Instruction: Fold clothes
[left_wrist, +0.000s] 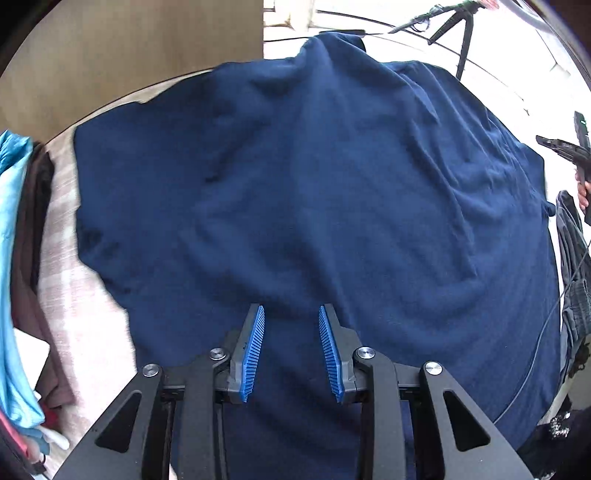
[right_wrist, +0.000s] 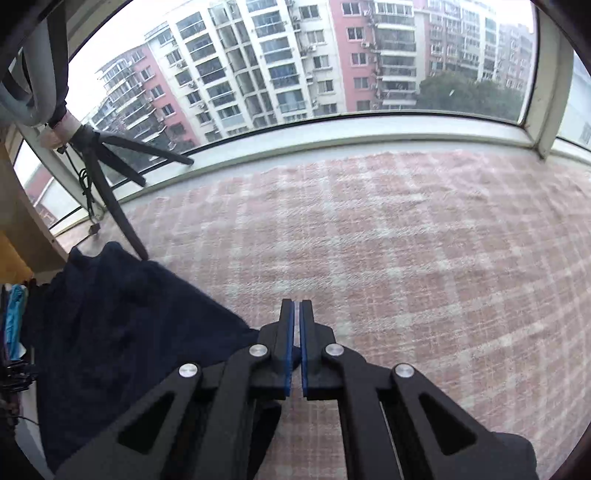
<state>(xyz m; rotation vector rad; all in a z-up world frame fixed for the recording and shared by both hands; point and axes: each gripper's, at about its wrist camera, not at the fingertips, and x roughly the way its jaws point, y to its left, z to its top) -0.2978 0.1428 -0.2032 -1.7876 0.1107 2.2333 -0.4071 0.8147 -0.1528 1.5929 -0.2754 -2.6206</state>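
No legible text, label, brand, number or sign appears in either wrist view. The navy garment (left_wrist: 295, 192) bears no readable print or tag, and the facades of the apartment buildings (right_wrist: 295, 62) beyond the window show no lettering that can be made out.

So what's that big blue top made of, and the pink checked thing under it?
The navy top looks like soft fleece or thick knit: matte, fuzzy, with rounded wrinkles. The pink checked cover looks like woven cotton, maybe brushed: flat, dull, with crossing threads showing. Neither can be told for certain by sight.
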